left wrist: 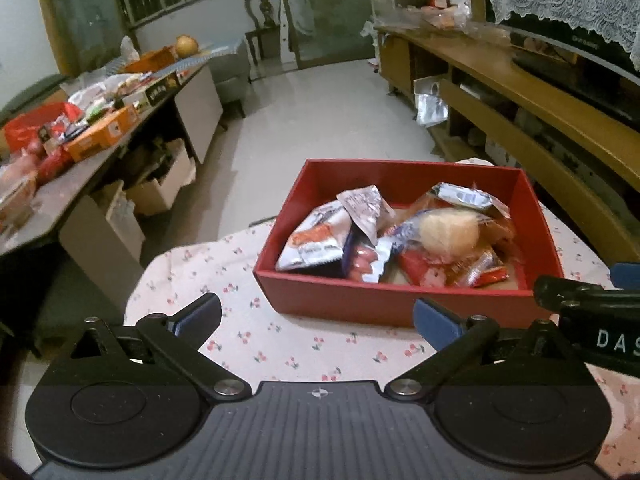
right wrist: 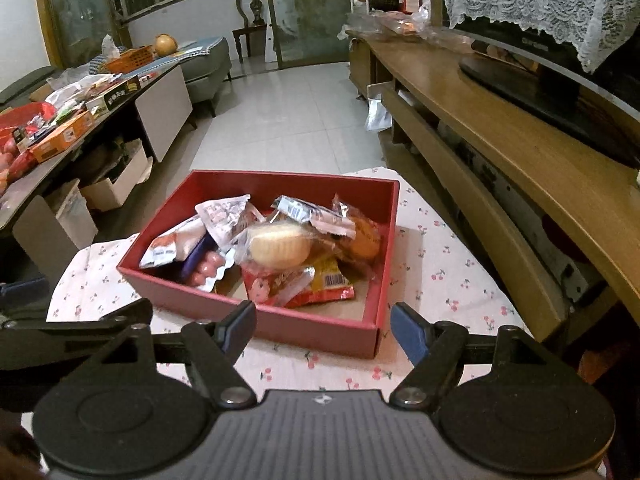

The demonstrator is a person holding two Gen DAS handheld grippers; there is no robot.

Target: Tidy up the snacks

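A red box (left wrist: 360,304) (right wrist: 320,328) stands on a small table with a cherry-print cloth (left wrist: 280,344) (right wrist: 440,280). Several snack packets (left wrist: 320,240) (right wrist: 224,216) lie heaped inside it, with a pale round cake in clear wrap (left wrist: 448,232) (right wrist: 280,246) on top. My left gripper (left wrist: 318,316) hovers open just short of the box's near wall, nothing between its blue pads. My right gripper (right wrist: 324,330) is open too, its jaws either side of the box's near right corner without touching it. The right gripper's finger (left wrist: 580,300) shows at the left wrist view's right edge.
A long low table (left wrist: 60,184) (right wrist: 48,160) at the left is piled with boxes, packets and an orange basket. A wooden TV stand (left wrist: 540,112) (right wrist: 520,152) with a lace-covered screen runs along the right. White tiled floor (left wrist: 320,112) lies beyond the box.
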